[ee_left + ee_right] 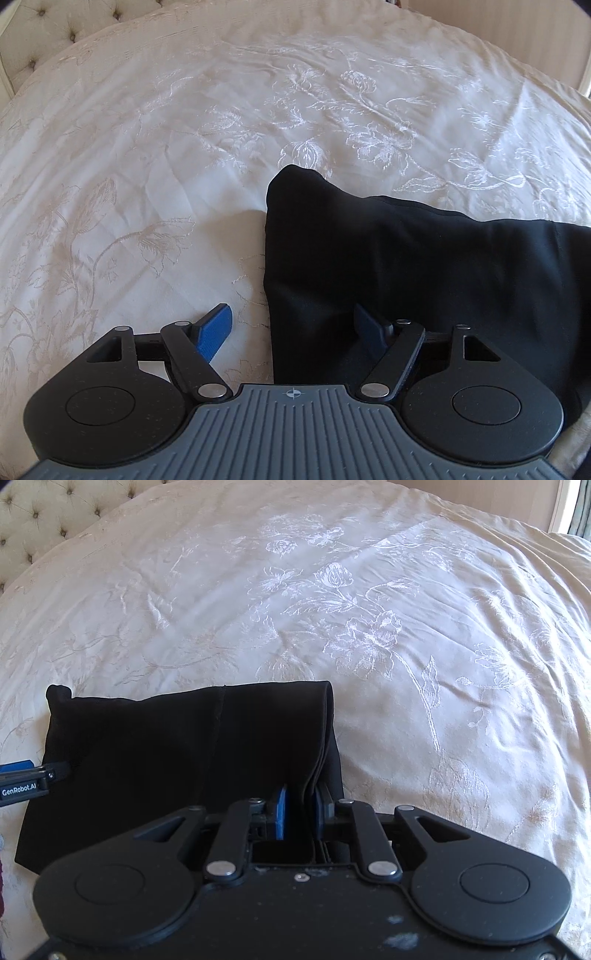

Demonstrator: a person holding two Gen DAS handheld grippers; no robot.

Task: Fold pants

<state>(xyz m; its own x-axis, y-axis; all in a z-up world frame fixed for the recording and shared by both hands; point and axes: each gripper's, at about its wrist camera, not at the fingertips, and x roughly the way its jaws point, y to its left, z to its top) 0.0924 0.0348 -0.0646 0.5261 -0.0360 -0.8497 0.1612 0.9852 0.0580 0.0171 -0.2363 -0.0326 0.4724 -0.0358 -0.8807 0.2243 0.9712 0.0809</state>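
Black pants (177, 760) lie folded on the white bed cover (406, 646). The right gripper (300, 814) pinches their right edge, maybe to fold them again. The left gripper (291, 325) is wide apart at the left edge.

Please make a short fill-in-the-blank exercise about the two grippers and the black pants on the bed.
1. The pants are folded and their colour is ____.
2. The left gripper has its jaws wide ____.
3. The right gripper has stacked layers of ____ between its blue pads.
4. The bedspread has a woven pattern of ____.

Missing words: black; open; pants; flowers
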